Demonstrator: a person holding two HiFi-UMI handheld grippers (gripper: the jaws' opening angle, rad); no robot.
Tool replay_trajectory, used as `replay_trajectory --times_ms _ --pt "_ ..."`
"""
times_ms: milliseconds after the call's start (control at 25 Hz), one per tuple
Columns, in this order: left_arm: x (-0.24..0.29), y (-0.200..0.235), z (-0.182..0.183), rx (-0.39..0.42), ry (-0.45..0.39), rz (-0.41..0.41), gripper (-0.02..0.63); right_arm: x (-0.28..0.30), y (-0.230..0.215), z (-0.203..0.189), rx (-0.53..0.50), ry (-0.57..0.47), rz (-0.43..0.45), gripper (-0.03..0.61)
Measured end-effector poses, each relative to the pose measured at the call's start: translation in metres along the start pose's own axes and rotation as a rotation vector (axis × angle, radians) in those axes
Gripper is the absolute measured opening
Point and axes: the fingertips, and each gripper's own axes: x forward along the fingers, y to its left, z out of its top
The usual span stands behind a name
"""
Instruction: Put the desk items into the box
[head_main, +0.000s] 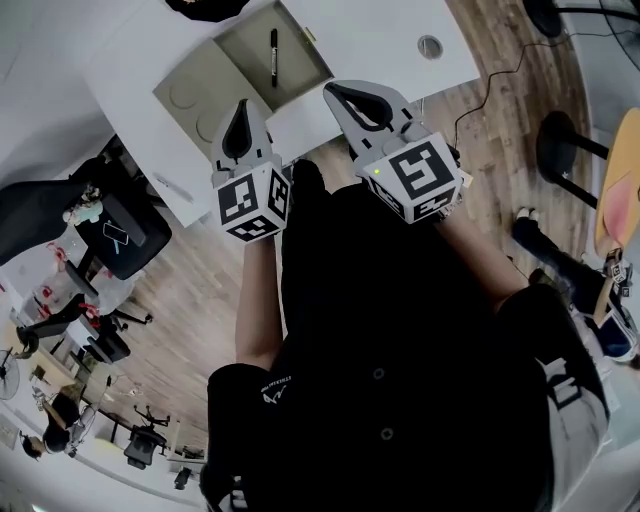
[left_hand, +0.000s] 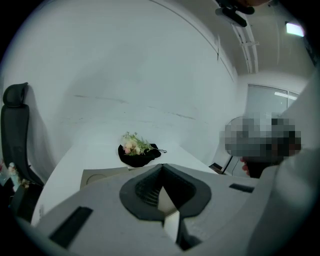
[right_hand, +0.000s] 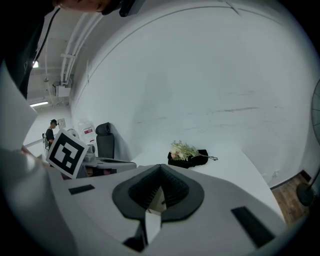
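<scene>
**Q:** Head view: what is the status of both grippers?
**A:** The left gripper (head_main: 244, 104) and the right gripper (head_main: 342, 93) are held side by side at the near edge of the white desk (head_main: 380, 30). Each jaw pair is closed tip to tip and holds nothing. The person's black clothing fills the lower frame.

**Q:** Where are the task items?
**A:** An open cardboard box (head_main: 300, 45) lies on the desk beyond the jaws. A black marker pen (head_main: 273, 55) lies inside it. A black object (head_main: 205, 8) is cut off by the top edge.

**Q:** Left gripper view?
**A:** The jaws meet at the tips, and the hollow between the pads is empty. The gripper body hides most of the box (left_hand: 97, 176); only a tan part shows. Beyond it sits a black pouch with flowers (left_hand: 136, 152), too small to show detail. An office chair (left_hand: 15, 125) is cut off at left.

**Q:** Right gripper view?
**A:** The jaws are closed with nothing gripped. The pouch lies on the desk beyond them. The box is hidden behind the gripper body. The left gripper's marker cube (right_hand: 66, 152) shows at left.
</scene>
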Motion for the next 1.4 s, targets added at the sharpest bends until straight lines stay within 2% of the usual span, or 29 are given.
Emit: replay_trajectory --times_ms 240,840,1400 --pt "-0.034 -0.001 0.016 -0.005 -0.066 -0.025 0.008 -0.001 0.018 0.009 -0.021 -0.023 0.01 -0.002" --pt "-0.105 0.016 0.056 0.063 -0.218 -0.061 0.008 0.004 0.067 0.041 -0.057 -0.115 -0.008 -0.002" --pt "-0.149 0.048 0.07 0.121 -0.277 -0.109 0.008 0.012 0.124 0.051 -0.056 -0.184 -0.038 -0.002"
